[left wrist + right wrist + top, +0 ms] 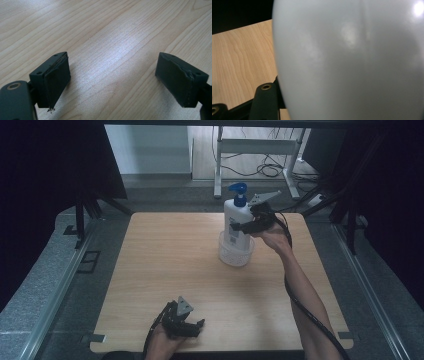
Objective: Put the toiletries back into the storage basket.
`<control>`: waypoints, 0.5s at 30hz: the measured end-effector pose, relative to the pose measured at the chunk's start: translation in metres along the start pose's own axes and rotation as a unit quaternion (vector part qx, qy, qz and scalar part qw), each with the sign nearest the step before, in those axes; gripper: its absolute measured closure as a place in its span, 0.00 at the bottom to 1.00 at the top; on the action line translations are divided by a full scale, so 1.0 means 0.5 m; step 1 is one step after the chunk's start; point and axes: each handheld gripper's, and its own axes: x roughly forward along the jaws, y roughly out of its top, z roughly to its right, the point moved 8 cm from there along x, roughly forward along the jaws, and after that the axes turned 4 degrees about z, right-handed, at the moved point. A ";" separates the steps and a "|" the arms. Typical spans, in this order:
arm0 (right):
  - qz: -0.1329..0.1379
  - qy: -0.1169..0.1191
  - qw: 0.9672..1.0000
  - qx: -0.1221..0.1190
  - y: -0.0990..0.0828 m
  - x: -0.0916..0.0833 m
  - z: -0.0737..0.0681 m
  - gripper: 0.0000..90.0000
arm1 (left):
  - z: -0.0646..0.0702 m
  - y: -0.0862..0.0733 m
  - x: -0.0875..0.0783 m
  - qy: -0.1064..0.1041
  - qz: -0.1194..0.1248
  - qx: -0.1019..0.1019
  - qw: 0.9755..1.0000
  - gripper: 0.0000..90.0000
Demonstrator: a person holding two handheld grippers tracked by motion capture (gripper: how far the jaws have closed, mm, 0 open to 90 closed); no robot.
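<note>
Near the desk's [165, 255] far edge, the right tool [248, 226] is clamped on a white pump bottle [235, 220] (blue pump on top) whose base sits inside a clear plastic cup [235, 254]. The left tool [192, 325], jaws apart with nothing between them, rests by the near edge.

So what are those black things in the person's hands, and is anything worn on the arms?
Two matt black grippers. The left gripper has two blocky jaws with flat pads, a brass-coloured rivet, and a grey three-cornered plate on top. The right gripper bears the same plate and trails a thick black cable. The forearms are bare, no sleeves.
</note>
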 end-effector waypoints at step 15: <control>-0.012 0.001 1.000 0.002 -0.042 0.030 -0.001 0.42 | 0.000 0.000 0.000 0.000 0.001 -0.001 1.000 0.13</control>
